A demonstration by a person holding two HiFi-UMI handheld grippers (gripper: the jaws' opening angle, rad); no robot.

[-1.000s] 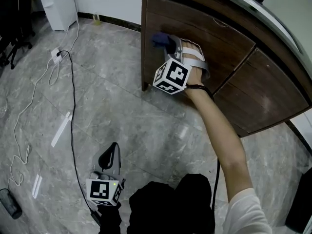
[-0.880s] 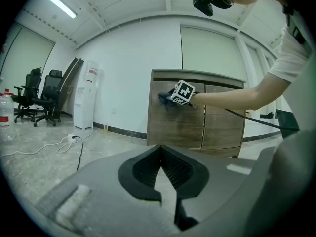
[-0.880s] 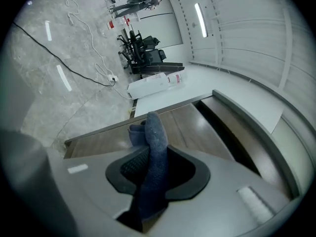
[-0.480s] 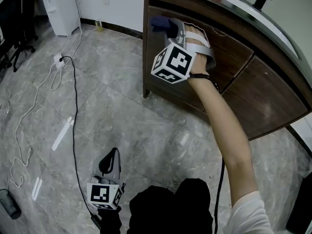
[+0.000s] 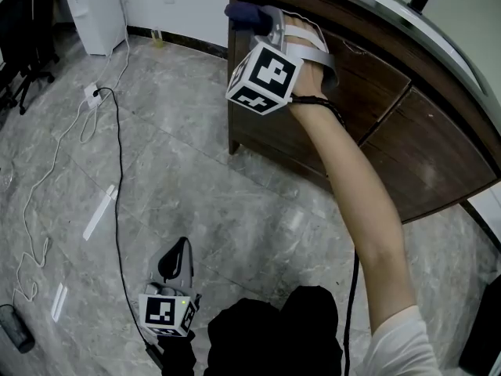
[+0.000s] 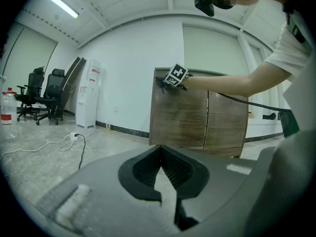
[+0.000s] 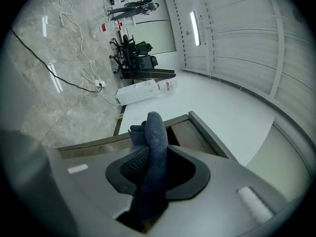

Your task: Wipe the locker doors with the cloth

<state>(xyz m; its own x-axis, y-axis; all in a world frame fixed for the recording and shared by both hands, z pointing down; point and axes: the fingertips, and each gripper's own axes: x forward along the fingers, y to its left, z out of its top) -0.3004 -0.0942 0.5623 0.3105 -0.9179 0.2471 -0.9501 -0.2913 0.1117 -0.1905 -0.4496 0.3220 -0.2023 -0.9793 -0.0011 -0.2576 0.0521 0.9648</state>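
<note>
The right tongs (image 5: pixel 264 20) pinch a dark blue cloth (image 5: pixel 241 14), its folded end sticking out past the tips. The cloth is at the top left corner of the brown wooden locker (image 5: pixel 391 143), by the upper edge of the left door (image 5: pixel 356 73). The left tongs (image 5: pixel 177 258) hang low over the grey marble floor (image 5: pixel 196 186), well apart from the locker, pressed together on nothing

the locker (image 5: pixel 407 131) stands at the upper right, by the wall. the right gripper (image 5: pixel 263 19) is at its top left corner, the cloth (image 5: pixel 241 12) between the jaws. the left gripper (image 5: pixel 177 261) is low, well apart from the locker. left of it a cable (image 5: pixel 117 178) runs up the floor to a power strip (image 5: pixel 91 92); behind stands a water dispenser (image 5: pixel 94 10).
</note>
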